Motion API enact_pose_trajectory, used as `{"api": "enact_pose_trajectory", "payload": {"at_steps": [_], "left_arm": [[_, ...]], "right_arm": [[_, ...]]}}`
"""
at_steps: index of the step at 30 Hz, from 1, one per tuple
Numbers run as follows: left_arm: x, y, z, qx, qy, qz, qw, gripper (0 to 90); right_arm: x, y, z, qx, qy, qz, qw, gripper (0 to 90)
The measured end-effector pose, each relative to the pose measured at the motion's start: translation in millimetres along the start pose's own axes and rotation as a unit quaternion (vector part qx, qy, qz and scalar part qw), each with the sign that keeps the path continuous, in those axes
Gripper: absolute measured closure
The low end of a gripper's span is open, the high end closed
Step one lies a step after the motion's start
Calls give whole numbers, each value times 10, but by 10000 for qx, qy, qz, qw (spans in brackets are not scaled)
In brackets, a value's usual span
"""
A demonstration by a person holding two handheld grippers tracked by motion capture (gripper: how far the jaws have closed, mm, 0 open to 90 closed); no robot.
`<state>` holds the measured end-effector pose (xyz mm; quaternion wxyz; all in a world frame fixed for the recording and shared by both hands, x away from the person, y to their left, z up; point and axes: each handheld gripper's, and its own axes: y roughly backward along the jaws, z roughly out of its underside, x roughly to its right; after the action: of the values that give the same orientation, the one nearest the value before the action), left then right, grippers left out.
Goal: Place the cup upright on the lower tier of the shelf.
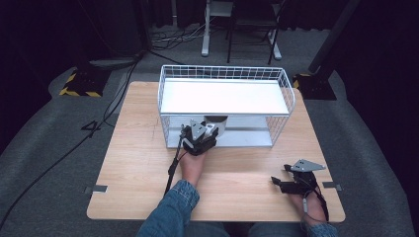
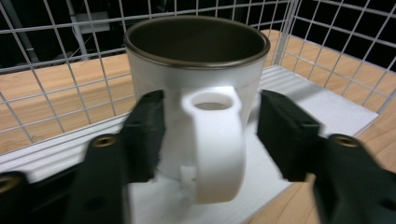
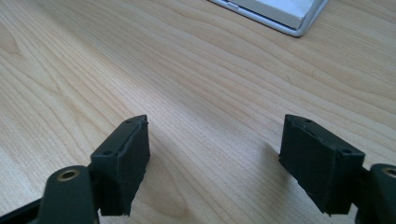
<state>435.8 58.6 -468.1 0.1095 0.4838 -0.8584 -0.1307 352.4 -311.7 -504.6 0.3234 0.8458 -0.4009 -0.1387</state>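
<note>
We are bracketing the mug's (image 2: 196, 98) handle with the left gripper (image 2: 210, 135), jaws apart and not yet clamped, inside the rack (image 1: 168, 98), while the right gripper (image 3: 215, 158) is idling, gaping, over the table (image 3: 210, 70).

I'm looking at a lab or recording studio, not a home. The wooden table (image 1: 148, 163) stands alone on grey carpet (image 1: 54, 148). Black curtains close in the dark space around the table. Cables (image 1: 64, 148) trail across the floor to its left, and beyond its far corners stand bases edged with yellow-black hazard tape (image 1: 79, 91). Behind the table are white stand legs (image 1: 205, 49).
</note>
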Motion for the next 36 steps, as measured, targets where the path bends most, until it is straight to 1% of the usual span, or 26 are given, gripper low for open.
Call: {"api": "enact_pose_trajectory", "payload": {"at_steps": [2, 5, 7, 8, 10, 11, 12, 16, 20, 22, 23, 25, 27, 28, 31, 33, 34, 35, 36], "left_arm": [[-6, 2, -18, -42, -51, -5, 10000, 323], [-5, 38, -36, -38, -79, -14, 10000, 281], [-4, 73, -52, -48, -118, -13, 9999, 278], [-2, 108, -68, -19, -180, 1, 9998, 276], [18, 165, -96, 40, -192, -20, 9998, 276], [23, 212, -119, 57, -259, -3, 9996, 277], [28, 242, -131, 70, -278, -3, 9996, 277], [57, 405, -178, 98, -315, 118, 9994, 278], [75, 605, -209, 141, -414, 280, 9986, 280], [77, 728, -211, 168, -399, 349, 9985, 280], [69, 781, -214, 181, -439, 374, 9982, 280], [59, 877, -213, 187, -417, 406, 9981, 280], [43, 990, -211, 209, -445, 405, 9980, 280], [32, 1061, -206, 200, -463, 404, 9979, 280], [0, 1207, -184, 148, -523, 384, 9978, 280], [-35, 1318, -152, 91, -544, 355, 9978, 280], [-53, 1363, -136, 24, -601, 329, 9976, 280], [-63, 1392, -122, -20, -654, 281, 9975, 280], [-73, 1440, -96, -123, -715, 197, 9972, 280]], "right_arm": [[-2, 0, 0, 6, 11, 11, 10000, 241], [-3, 1, 0, 6, 18, 17, 10000, 241], [-3, 1, 0, 6, 16, 16, 10000, 241], [-4, 0, 0, 12, 17, 14, 10000, 241], [-4, 1, 0, 8, 19, 19, 10000, 241], [-3, 0, 0, 7, 16, 14, 10000, 241], [1, -1, -1, 5, 7, 4, 10000, 241], [4, -2, -1, -2, -2, -10, 10000, 242], [2, -2, -1, 3, 24, -28, 10000, 241], [2, -2, -1, 2, 29, -42, 10000, 241], [3, -3, -1, 4, 29, -52, 10000, 241], [2, -6, -3, 3, 36, -66, 10000, 241], [-2, -8, -6, -5, 49, -85, 10000, 241], [-3, -8, -7, -8, 58, -97, 9999, 241], [-3, -9, -7, -9, 57, -110, 9999, 241], [1, -11, -7, -12, 34, -135, 9999, 241], [4, -12, -8, -18, 25, -145, 9999, 241], [4, -12, -8, -18, 25, -145, 9999, 241], [4, -12, -8, -18, 25, -147, 9999, 241]]}}
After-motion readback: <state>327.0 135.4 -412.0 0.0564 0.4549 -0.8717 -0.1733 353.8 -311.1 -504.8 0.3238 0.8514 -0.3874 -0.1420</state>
